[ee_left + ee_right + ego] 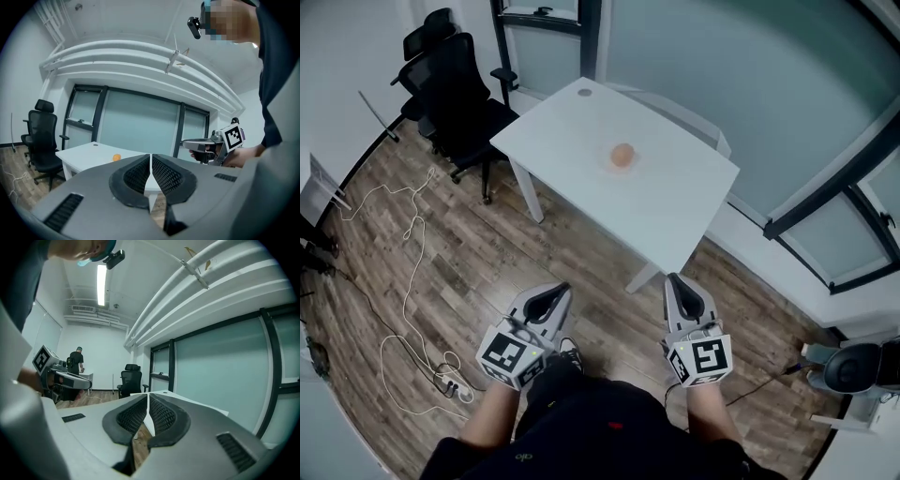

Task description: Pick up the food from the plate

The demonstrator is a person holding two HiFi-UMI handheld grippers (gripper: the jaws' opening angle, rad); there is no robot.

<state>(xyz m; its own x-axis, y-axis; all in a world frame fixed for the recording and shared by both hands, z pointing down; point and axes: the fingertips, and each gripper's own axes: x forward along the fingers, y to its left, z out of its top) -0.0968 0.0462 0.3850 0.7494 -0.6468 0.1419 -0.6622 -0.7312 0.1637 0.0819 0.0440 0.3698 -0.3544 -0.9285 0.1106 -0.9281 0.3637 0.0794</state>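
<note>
Both tools are down near the person, well short of the white table. The left gripper has its jaws pressed together with nothing in them, and it's the same deal for the right gripper. The orange food sits mid-table, far ahead. There's a black office chair at far left.

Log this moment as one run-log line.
stage: before approach | left gripper: shut, empty | right gripper: shut, empty | food: on table, untouched
</note>
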